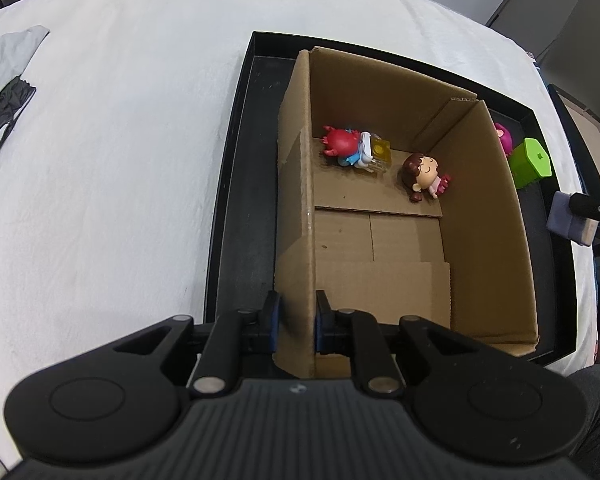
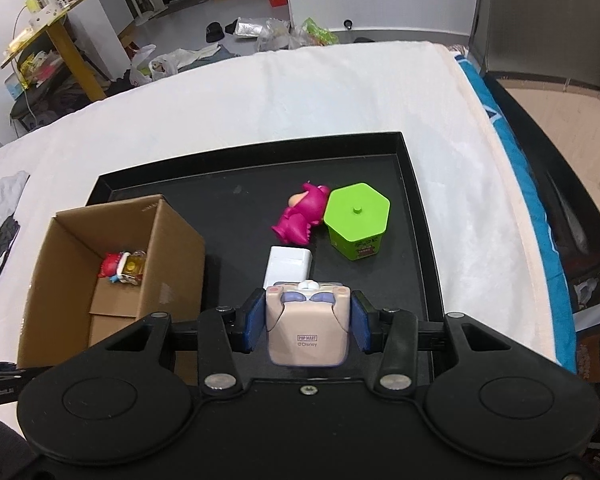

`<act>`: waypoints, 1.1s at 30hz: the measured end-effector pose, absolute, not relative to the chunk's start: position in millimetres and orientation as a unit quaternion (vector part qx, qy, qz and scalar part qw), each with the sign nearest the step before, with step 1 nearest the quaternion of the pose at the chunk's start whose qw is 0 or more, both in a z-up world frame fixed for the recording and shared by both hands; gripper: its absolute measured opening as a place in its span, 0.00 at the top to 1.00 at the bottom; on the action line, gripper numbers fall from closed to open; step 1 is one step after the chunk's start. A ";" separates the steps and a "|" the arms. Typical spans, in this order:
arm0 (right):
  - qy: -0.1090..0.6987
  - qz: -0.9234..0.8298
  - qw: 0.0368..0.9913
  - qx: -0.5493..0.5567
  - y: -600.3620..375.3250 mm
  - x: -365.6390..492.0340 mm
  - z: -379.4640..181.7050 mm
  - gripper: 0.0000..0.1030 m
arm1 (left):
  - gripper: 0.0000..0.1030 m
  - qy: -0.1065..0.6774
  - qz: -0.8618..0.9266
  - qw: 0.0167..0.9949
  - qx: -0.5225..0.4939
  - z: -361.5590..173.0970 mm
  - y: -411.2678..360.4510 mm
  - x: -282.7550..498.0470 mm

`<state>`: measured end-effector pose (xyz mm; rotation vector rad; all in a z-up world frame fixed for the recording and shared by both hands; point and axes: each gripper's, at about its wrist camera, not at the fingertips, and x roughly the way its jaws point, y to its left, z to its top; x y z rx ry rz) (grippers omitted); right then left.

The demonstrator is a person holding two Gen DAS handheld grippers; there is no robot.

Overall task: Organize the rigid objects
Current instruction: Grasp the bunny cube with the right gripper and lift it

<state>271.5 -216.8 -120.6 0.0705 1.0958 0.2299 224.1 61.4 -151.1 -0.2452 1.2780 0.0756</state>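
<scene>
Your left tongs [image 1: 296,326] are closed on the near left wall of the cardboard box [image 1: 488,216], one pad outside the wall and one inside. The box stands open-topped in the left half of the black tray [image 2: 416,184], which lies on the white bed [image 1: 120,140]. On the box floor, toward its far wall, a red figure [image 1: 342,142] with a clear yellow block against it lies near the far left corner, and a brown-haired doll [image 1: 420,172] lies just beside it to the right, both well ahead of the left tongs.

Your right tongs [image 2: 306,320] hold a beige cube-shaped toy [image 2: 306,328] squarely between the blue pads, its printed base turned toward the camera. It hangs over the tray's near edge, right of the box. Just ahead of it a white block [image 2: 288,266] lies on the tray. Farther on, a magenta bear figure [image 2: 300,218] lies on its side, touching a green hexagonal container [image 2: 356,220] toward the tray's far right corner.
</scene>
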 end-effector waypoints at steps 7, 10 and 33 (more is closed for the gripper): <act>0.508 0.115 0.853 0.024 -205.9 261.2 -103.3 0.58 | 0.85 0.593 0.031 0.796 -0.115 -149.9 62.9 224.8; 0.503 0.117 0.856 0.016 -198.2 256.9 -95.5 0.58 | 0.84 0.592 0.029 0.797 -0.119 -149.2 65.3 225.1; 0.482 0.168 0.860 -0.004 -121.7 256.9 -58.3 0.58 | 0.82 0.583 0.007 0.801 -0.137 -152.1 74.4 222.6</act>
